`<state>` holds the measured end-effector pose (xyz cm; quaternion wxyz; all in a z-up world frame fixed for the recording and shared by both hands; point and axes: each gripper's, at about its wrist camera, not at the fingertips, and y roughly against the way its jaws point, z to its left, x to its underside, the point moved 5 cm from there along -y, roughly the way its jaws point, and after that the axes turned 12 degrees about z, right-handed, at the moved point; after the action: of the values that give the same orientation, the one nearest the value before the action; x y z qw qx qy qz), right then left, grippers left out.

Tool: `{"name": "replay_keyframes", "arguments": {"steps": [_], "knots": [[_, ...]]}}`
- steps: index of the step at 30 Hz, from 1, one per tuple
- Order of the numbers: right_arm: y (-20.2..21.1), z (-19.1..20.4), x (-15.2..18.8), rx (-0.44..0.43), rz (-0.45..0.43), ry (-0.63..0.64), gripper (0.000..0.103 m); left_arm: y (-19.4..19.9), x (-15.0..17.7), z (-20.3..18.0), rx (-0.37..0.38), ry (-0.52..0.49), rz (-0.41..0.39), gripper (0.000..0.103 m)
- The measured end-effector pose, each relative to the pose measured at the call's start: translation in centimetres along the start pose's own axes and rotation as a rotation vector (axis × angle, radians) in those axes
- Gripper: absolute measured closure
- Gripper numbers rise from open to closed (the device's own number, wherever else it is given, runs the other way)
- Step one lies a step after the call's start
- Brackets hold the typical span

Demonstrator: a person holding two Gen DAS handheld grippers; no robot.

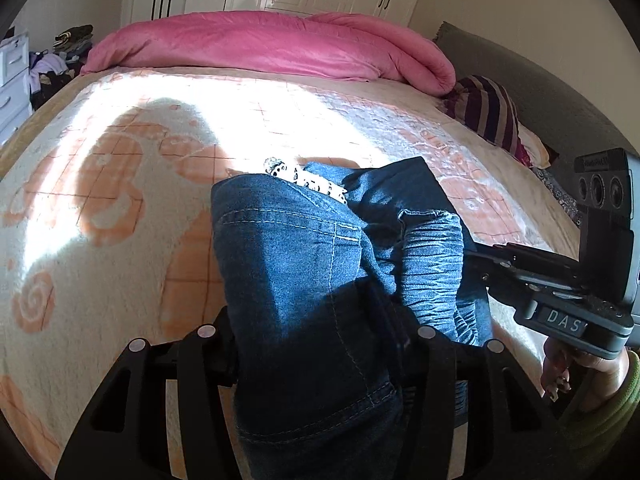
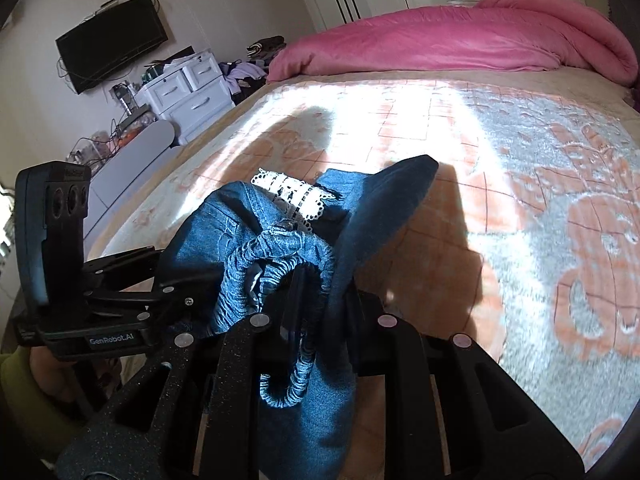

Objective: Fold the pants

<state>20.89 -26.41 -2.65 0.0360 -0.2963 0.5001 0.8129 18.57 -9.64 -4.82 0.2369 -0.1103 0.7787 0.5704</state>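
Bedroom w/ a bed under a cream-and-orange patterned fleece blanket [image 1: 120, 208], rolled pink duvet [image 1: 272, 46] at the far end, white wardrobe doors behind. Left wrist view: left tool [image 1: 316, 344] clamps a thick fold of the blue denim pants [image 1: 296, 264], which hang bunched over the blanket; white lace trim [image 1: 304, 180] peeks at top. Right tool [image 1: 476, 256] enters from the right, biting the gathered waistband. Right wrist view: right tool [image 2: 320, 320] pinched narrow on the elastic waistband of the pants [image 2: 304, 400]; left tool [image 2: 184, 300] beside it, gripping denim. Wall TV [image 2: 112, 46] and white drawers [image 2: 188, 92] at left.

Matt blue denim pants [image 1: 304, 264]
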Motion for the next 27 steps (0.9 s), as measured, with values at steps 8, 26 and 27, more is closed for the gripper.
{"name": "replay_keyframes", "arguments": {"steps": [8, 26, 27], "knots": [[-3.3, -2.7, 0.9, 0.048, 0.094, -0.064, 0.083, -2.9, 0.2, 1.7, -0.032, 0.03, 0.058, 0.043], [-2.7, -4.3, 3.1, 0.173, 0.104, -0.119, 0.03, -3.8, 1.7, 2.7, -0.047, 0.051, 0.093, 0.024], [-2.0, -4.1, 3.1, 0.177, 0.087, -0.117, 0.028, -3.4, 1.7, 2.6, -0.047, 0.054, 0.086, 0.02]]}}
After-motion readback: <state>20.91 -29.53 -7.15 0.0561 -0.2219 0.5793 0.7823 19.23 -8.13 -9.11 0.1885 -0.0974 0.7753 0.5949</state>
